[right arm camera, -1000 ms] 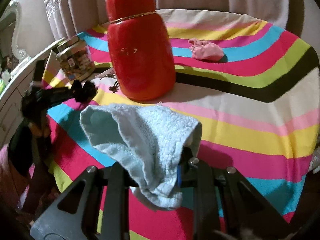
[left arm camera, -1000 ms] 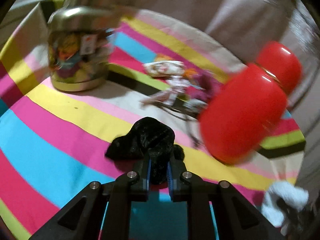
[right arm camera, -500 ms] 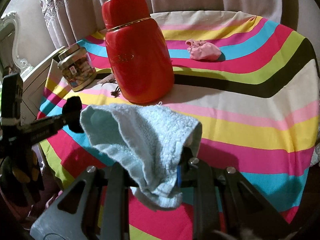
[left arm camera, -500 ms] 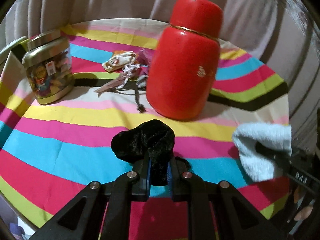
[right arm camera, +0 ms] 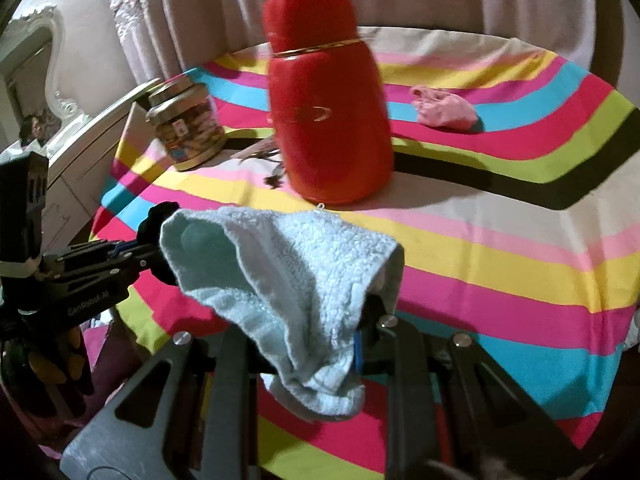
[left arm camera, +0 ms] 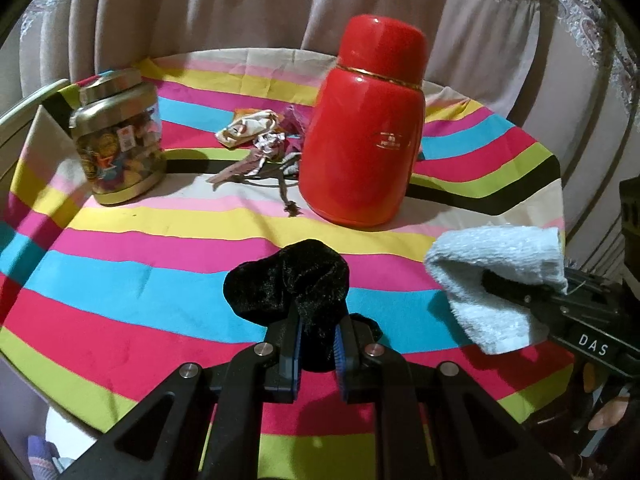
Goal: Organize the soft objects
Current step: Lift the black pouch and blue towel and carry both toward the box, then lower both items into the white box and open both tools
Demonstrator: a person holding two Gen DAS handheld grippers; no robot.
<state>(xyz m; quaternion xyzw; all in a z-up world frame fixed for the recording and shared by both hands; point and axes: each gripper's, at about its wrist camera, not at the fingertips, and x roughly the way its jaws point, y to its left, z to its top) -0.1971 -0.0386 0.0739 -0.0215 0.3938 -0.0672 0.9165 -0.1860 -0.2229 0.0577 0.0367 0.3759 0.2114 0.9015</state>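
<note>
My left gripper [left arm camera: 316,334] is shut on a crumpled black velvet cloth [left arm camera: 288,286], held above the striped tablecloth [left arm camera: 120,280] near its front edge. My right gripper [right arm camera: 320,340] is shut on a light blue terry towel [right arm camera: 288,276] that drapes over its fingers and hides the tips. Seen from the left wrist, the towel [left arm camera: 496,272] hangs at the right, level with the black cloth. In the right wrist view the left gripper [right arm camera: 158,240] sits at the left with the black cloth [right arm camera: 160,214]. A pink soft bundle [right arm camera: 444,112] lies at the far right.
A tall red flask [left arm camera: 360,140] stands mid-table. A gold-lidded glass jar [left arm camera: 120,140] stands at the left. Between them lies a heap of small fabric pieces and ribbons [left arm camera: 260,144]. Curtains hang behind the round table, and a white mirror frame [right arm camera: 44,64] stands to its left.
The left wrist view has rolled level and drawn back: the flask shifted from the right edge to the middle, and the towel came into view. The right gripper barely moved. Both grips are unchanged.
</note>
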